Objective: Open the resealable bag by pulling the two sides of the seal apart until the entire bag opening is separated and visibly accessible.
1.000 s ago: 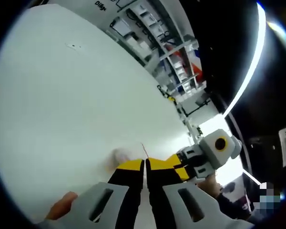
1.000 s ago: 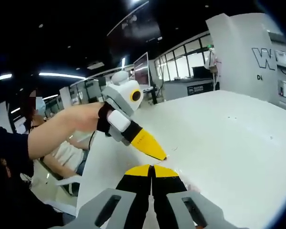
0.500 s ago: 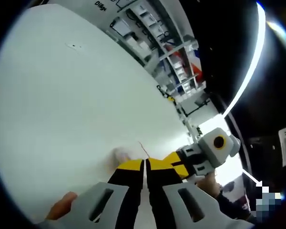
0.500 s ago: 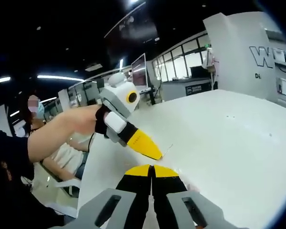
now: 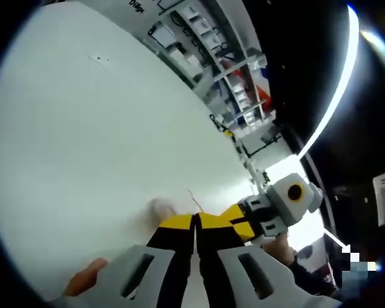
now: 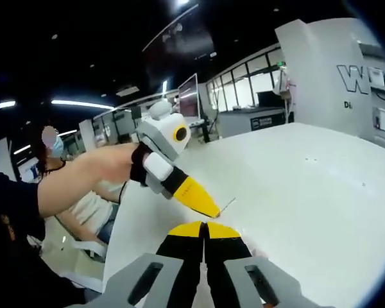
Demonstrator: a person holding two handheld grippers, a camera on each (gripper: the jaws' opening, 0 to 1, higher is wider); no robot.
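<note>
The resealable bag [image 5: 194, 199] is clear and hard to make out; a thin edge of it [image 6: 227, 205] rises from where the jaw tips meet, over the white table [image 5: 83, 128]. My left gripper [image 5: 196, 218], black with yellow tips, is shut on one side of it. My right gripper [image 5: 234, 224] comes in from the right, its yellow tip against my left jaws. In the right gripper view my right gripper [image 6: 204, 226] is shut, and my left gripper [image 6: 212, 210] slants down from the left to just above it. The rest of the bag is not discernible.
The white table [image 6: 308, 179] stretches wide beyond both grippers. A person's arm [image 6: 83, 173] holds the left gripper; a thumb [image 5: 86, 279] shows low down. White cabinets and shelving [image 5: 205, 45] stand past the table's far edge, a seated person [image 6: 83, 205] at the left.
Both grippers stay shut and tip to tip. The left gripper wobbles slightly in the right gripper view, and the bag's thin edge shows a little more clearly.
</note>
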